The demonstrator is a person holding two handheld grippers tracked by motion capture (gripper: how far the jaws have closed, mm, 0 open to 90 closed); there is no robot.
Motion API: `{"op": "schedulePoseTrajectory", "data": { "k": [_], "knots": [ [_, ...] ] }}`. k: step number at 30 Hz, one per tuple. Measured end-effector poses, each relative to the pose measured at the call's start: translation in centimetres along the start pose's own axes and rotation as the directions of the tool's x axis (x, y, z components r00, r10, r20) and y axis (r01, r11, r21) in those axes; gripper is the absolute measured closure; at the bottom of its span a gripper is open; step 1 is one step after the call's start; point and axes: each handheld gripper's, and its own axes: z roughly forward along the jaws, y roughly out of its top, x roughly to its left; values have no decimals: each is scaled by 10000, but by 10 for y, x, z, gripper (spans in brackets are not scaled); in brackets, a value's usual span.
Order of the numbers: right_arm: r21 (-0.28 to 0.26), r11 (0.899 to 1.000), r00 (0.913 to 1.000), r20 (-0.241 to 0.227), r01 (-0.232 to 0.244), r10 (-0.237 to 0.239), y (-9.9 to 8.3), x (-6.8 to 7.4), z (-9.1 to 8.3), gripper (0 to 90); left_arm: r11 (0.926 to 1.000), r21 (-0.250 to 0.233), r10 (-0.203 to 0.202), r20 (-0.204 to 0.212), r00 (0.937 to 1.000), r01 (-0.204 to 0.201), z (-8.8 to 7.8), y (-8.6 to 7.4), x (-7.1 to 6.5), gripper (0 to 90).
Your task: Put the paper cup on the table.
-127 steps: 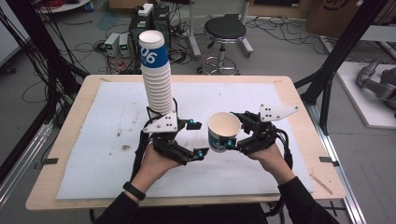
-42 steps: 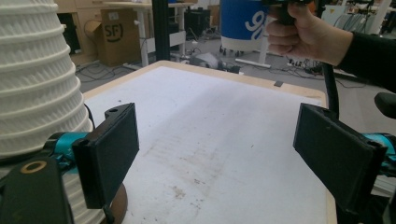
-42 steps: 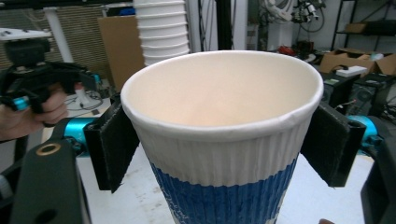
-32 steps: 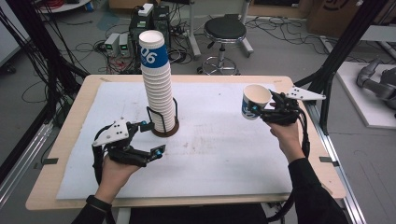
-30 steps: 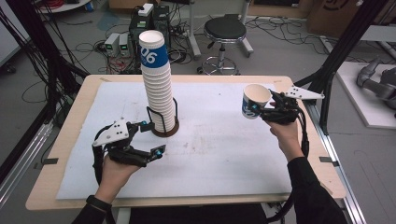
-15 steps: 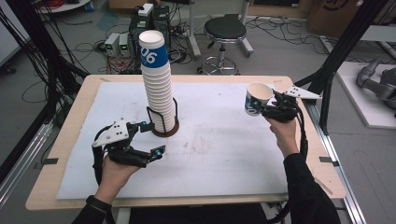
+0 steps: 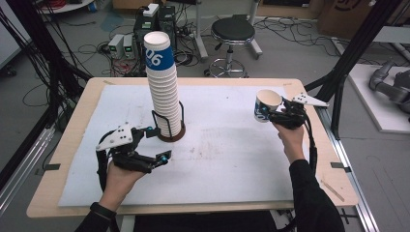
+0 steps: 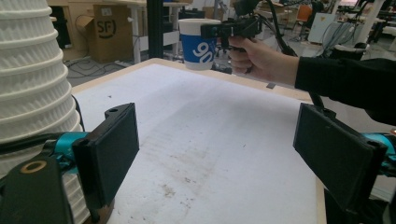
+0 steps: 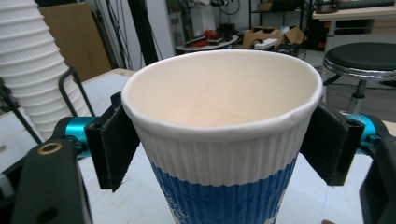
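A white and blue paper cup [image 7: 267, 105] hangs upright over the table's right side, my right gripper [image 7: 271, 114] shut on it from both sides. In the right gripper view the black pads [image 9: 113, 144] press the ribbed wall of the cup [image 9: 224, 168] just under its rim. A tall stack of the same cups [image 7: 162, 82] stands in a black wire holder [image 7: 171, 134] at the table's middle left. My left gripper [image 7: 159, 143] lies just in front of the holder, open, with nothing between its jaws. The left gripper view has the stack [image 8: 32, 93] at its left and the held cup [image 8: 200, 44] far off.
White paper [image 7: 227, 159] covers most of the wooden table [image 7: 67, 145]. A black stool [image 7: 233, 34], cables and boxes stand on the floor behind. Black frame posts [image 7: 348, 53] rise at the right and left.
Four seconds ago both grippers met at the cup mid-table. The right gripper has carried it to the right side, sinking slightly in the last second. The left gripper has drawn back left and keeps still.
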Motion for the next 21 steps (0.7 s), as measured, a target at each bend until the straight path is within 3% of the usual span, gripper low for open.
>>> {"op": "schedulePoseTrajectory", "data": {
  "k": [10, 12, 21],
  "knots": [
    [229, 9995, 9987, 462, -211, 200, -19, -7, 9, 206, 10000, 45, 24, 73, 10000, -25, 2, 0, -1, 143],
    [260, 9992, 9989, 348, -312, 303, -21, -9, 11, 207, 10000, 21, 4, 103, 9999, -4, 2, -1, -1, 143],
    [306, 9991, 9962, 829, -286, 260, -36, -12, 22, 217, 10000, 76, 63, 174, 9998, -64, 3, -1, -2, 143]
  ]
}}
